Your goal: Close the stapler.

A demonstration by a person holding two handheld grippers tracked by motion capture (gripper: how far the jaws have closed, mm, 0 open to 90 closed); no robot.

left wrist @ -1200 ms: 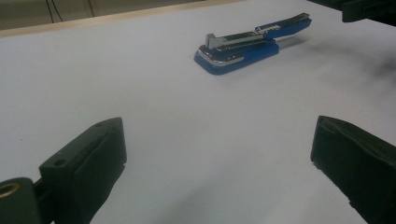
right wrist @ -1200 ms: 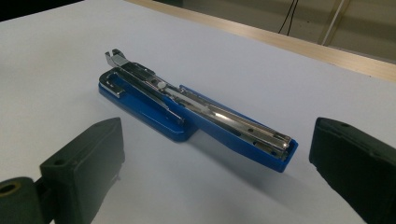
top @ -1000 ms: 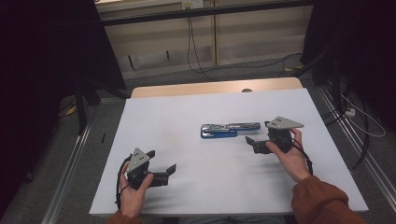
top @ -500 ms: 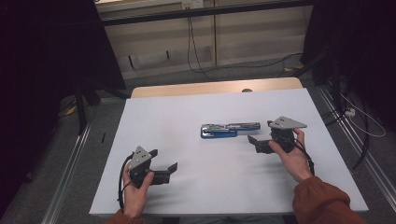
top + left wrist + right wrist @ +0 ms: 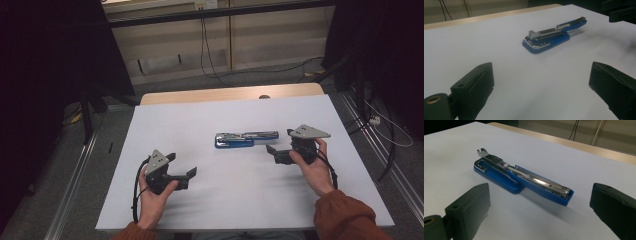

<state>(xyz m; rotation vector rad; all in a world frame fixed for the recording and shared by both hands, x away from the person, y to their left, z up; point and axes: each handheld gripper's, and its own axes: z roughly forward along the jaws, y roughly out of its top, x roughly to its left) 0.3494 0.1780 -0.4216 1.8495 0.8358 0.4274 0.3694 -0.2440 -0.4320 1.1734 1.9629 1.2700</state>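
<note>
A blue stapler [image 5: 246, 139] lies swung open flat on the white table [image 5: 200, 120], its metal magazine exposed. My right gripper [image 5: 279, 141] stands open just right of it, jaws wide and empty, and close up the stapler [image 5: 524, 178] lies a little beyond my right gripper [image 5: 540, 195]. Near the front left, my left gripper [image 5: 181, 164] is open and empty and points toward the stapler [image 5: 554, 33], which lies well ahead of my left gripper [image 5: 541, 85]. The right gripper's jaws [image 5: 621, 11] show at that view's top right.
A wooden strip [image 5: 225, 94] runs along the table's far edge. Metal rails [image 5: 75, 170] flank the table on the floor, and cables [image 5: 380, 125] lie at the right. Bare white surface surrounds the stapler.
The right gripper has drifted slightly right, away from the stapler's end. The left gripper has edged a little forward. The stapler has not moved.
</note>
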